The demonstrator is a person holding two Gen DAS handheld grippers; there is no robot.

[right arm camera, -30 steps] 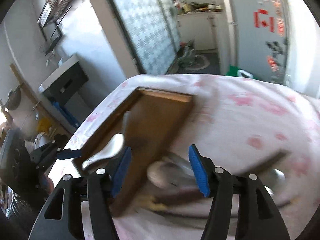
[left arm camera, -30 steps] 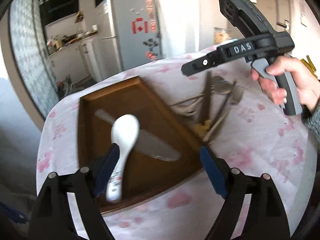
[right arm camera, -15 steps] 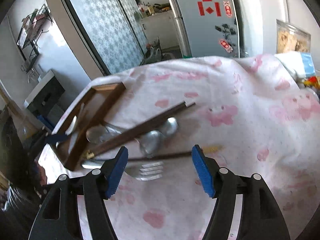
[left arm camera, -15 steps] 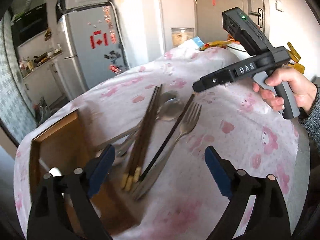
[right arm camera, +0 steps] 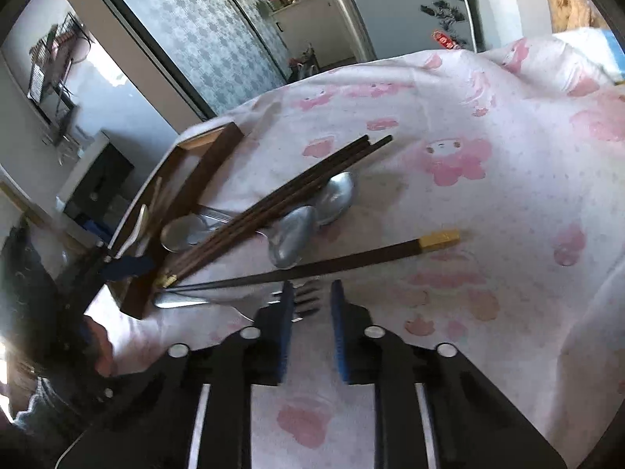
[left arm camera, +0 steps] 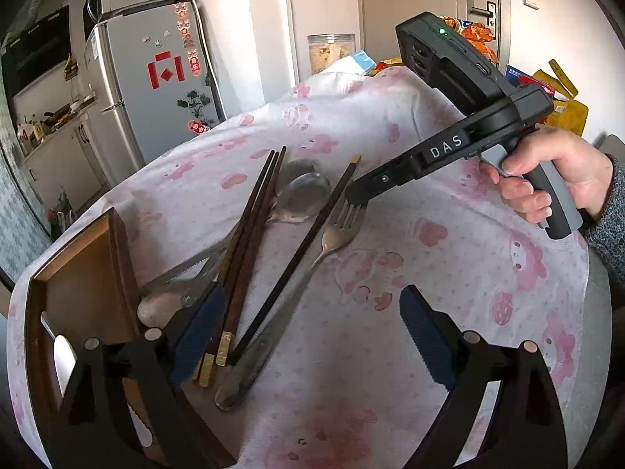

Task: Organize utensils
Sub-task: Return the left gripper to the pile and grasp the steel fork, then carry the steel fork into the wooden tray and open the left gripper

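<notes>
Hovering low over the table [right arm camera: 488, 148], the right gripper [right arm camera: 310, 305] has its jaws narrowed around the fork [left arm camera: 336, 234] tines, contact unclear. The left gripper [left arm camera: 308, 332] gapes wide and empty near the chopsticks [left arm camera: 250, 242] beside the wooden tray [left arm camera: 78, 273].

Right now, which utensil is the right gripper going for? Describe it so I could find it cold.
On the pink-printed tablecloth, right of the wooden tray, lies a heap of cutlery. At its right edge is the metal fork, tines away from the tray, under the right gripper. It is the only pronged piece; its neighbours are spoons and dark chopsticks.
</notes>
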